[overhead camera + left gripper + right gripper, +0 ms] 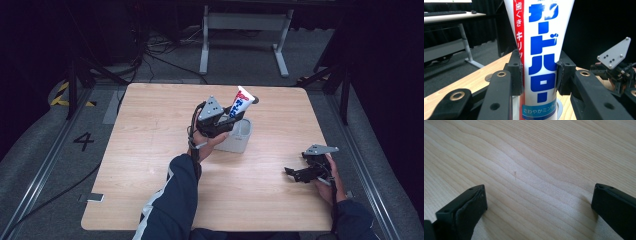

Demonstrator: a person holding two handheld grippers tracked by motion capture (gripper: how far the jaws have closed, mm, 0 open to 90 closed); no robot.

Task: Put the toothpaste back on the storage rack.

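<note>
Toothpaste tube [541,57] clamped upright in left tongs [226,121], lower end just above white cup [239,138] on surface [150,150]. Insertion judged begun, not finished; lowering and release outstanding. Right tongs [539,202] wide, empty, idle.

The white cup [239,137] stands mid-table as the obstacle; the wooden table [150,165] around it is free.

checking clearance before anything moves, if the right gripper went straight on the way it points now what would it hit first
Most likely the bare wooden table: the right gripper has open jaws with nothing between them and looks along the wood grain. Depth is hard to judge.
</note>
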